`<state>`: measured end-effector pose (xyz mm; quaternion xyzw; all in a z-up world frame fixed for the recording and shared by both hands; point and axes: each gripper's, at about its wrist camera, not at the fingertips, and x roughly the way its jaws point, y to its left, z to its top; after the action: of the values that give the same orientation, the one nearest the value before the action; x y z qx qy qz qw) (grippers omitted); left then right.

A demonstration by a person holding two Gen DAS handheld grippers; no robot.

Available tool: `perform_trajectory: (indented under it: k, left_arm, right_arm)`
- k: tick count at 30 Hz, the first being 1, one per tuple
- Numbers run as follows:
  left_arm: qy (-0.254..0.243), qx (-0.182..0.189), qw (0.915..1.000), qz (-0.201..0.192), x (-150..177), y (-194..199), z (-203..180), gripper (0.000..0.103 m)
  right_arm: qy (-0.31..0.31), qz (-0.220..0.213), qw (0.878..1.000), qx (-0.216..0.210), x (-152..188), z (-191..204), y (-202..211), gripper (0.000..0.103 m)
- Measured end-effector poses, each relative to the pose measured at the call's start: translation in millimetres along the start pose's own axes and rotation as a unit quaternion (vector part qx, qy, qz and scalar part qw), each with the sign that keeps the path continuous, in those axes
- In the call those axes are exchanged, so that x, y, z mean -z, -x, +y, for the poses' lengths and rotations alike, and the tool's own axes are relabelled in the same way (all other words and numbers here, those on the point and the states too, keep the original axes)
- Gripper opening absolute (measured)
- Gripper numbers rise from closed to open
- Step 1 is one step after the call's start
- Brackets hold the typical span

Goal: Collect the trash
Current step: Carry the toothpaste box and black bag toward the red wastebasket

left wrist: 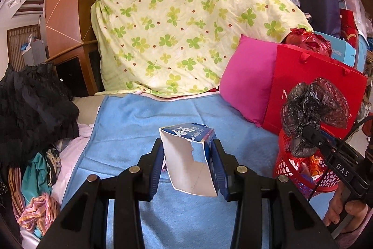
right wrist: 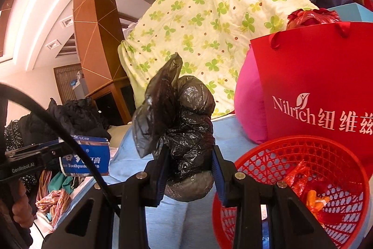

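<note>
The left gripper [left wrist: 187, 161] clamps a torn toothpaste box [left wrist: 190, 155] above the blue blanket [left wrist: 130, 123]. The right gripper [right wrist: 190, 166] clamps a crumpled black bag [right wrist: 184, 127] just left of the red basket [right wrist: 303, 151] on that blanket.

Cluttered home bedroom: quilt [left wrist: 186, 22], pillow [left wrist: 247, 78], clothes heap [left wrist: 35, 113].

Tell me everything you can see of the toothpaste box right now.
The toothpaste box is blue printed cardboard with a white inside, torn open and partly flattened, a ragged flap toward the camera. The left gripper is shut on its sides, holding it clear above the blue blanket. The right wrist view shows "Toothpaste" lettering.
</note>
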<state>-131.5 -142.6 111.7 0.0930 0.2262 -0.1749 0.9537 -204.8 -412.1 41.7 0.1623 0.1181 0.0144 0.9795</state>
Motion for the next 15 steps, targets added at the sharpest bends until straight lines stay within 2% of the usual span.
perform_trajectory:
  k: [15]
  left_arm:
    - [-0.025, 0.012, 0.9996, -0.008, -10, -2, -33, 0.042]
  right_arm:
    - [-0.014, -0.015, 1.0, 0.007, -2, -19, 15, 0.037]
